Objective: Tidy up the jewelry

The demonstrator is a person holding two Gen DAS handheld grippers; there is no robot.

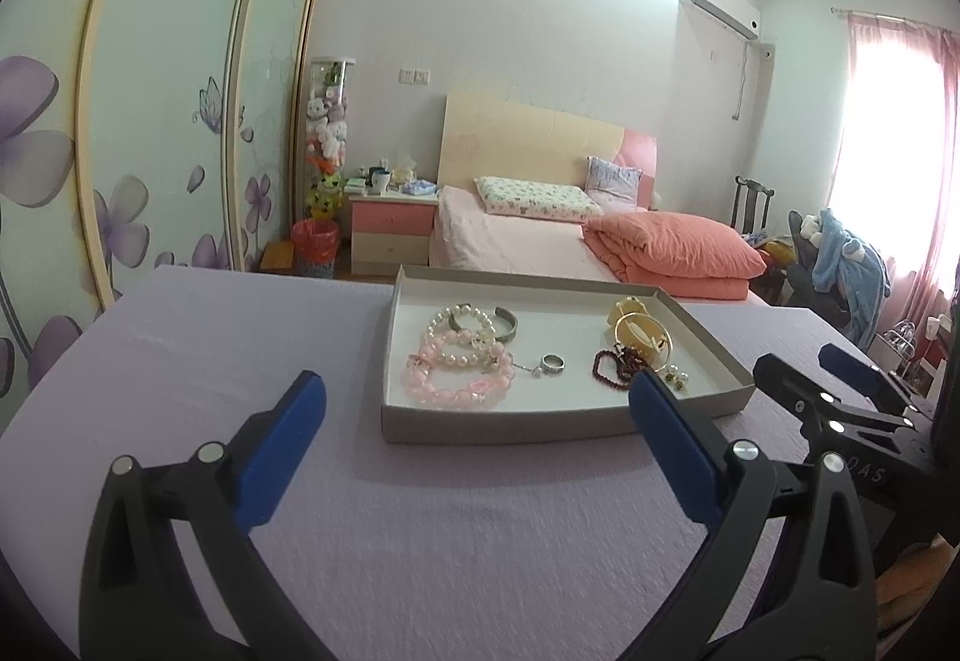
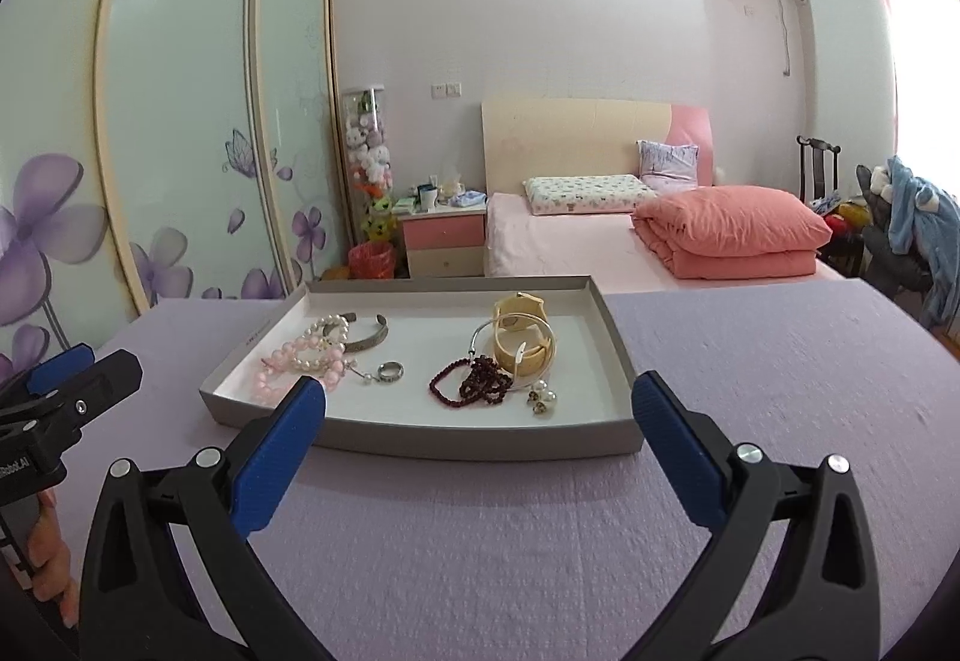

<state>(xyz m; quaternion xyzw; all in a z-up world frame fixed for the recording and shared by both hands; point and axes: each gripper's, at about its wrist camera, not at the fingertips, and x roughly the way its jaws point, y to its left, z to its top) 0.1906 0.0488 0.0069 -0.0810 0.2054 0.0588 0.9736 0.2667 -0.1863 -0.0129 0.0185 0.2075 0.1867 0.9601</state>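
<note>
A shallow grey tray (image 1: 540,425) (image 2: 456,442) with a white floor lies on the lilac cloth. In it lie pink and pearl bead bracelets (image 1: 459,364) (image 2: 303,361), a silver cuff (image 1: 504,323) (image 2: 366,334), a silver ring (image 1: 552,362) (image 2: 390,372), dark red beads (image 1: 618,364) (image 2: 474,383), yellow bangles (image 1: 639,331) (image 2: 522,340) and pearl earrings (image 1: 675,376) (image 2: 543,398). My left gripper (image 1: 477,403) is open, just short of the tray's near wall. My right gripper (image 2: 480,406) is open too, its fingertips at the tray's near wall. Both are empty.
The lilac cloth (image 1: 420,541) (image 2: 780,391) covers the table. The right gripper's body (image 1: 840,397) shows at the right edge, the left one's (image 2: 66,391) at the left edge with a hand under it. A bed (image 2: 600,241), nightstand and wardrobe stand beyond.
</note>
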